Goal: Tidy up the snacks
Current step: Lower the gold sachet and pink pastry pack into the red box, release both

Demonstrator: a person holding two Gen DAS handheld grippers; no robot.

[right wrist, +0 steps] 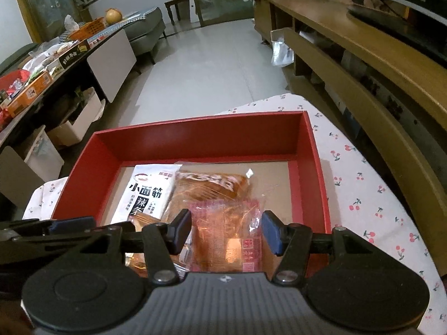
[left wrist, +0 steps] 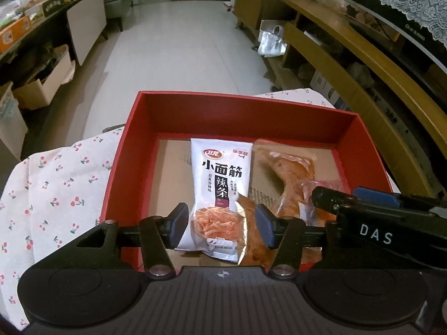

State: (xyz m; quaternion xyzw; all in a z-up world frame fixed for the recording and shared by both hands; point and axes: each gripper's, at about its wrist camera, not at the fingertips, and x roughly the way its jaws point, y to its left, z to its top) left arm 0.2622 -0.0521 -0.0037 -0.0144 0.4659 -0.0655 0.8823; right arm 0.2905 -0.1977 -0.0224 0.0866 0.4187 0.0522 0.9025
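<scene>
A red box (left wrist: 251, 103) (right wrist: 195, 128) with a cardboard floor stands on a cherry-print cloth (left wrist: 56, 181). Inside lie a white spicy-strip packet (left wrist: 220, 173) (right wrist: 151, 192) and an orange packet (left wrist: 285, 167) (right wrist: 212, 187) side by side. My left gripper (left wrist: 222, 224) is open over the box's near edge. The white packet's lower end lies between its pads, and an orange wrapper edge lies by the right pad. My right gripper (right wrist: 226, 231) is shut on a clear red packet (right wrist: 229, 223), which fills its gap above the orange packet. Its fingers (left wrist: 329, 195) reach in from the right in the left wrist view.
A wooden TV cabinet (left wrist: 349, 55) (right wrist: 363, 42) runs along the right, close to the table's edge. On the left a low table (right wrist: 42, 69) holds snack boxes, with cardboard boxes (left wrist: 42, 83) beneath. Tiled floor (left wrist: 181, 42) stretches ahead. The box's right half shows bare cardboard (right wrist: 273, 184).
</scene>
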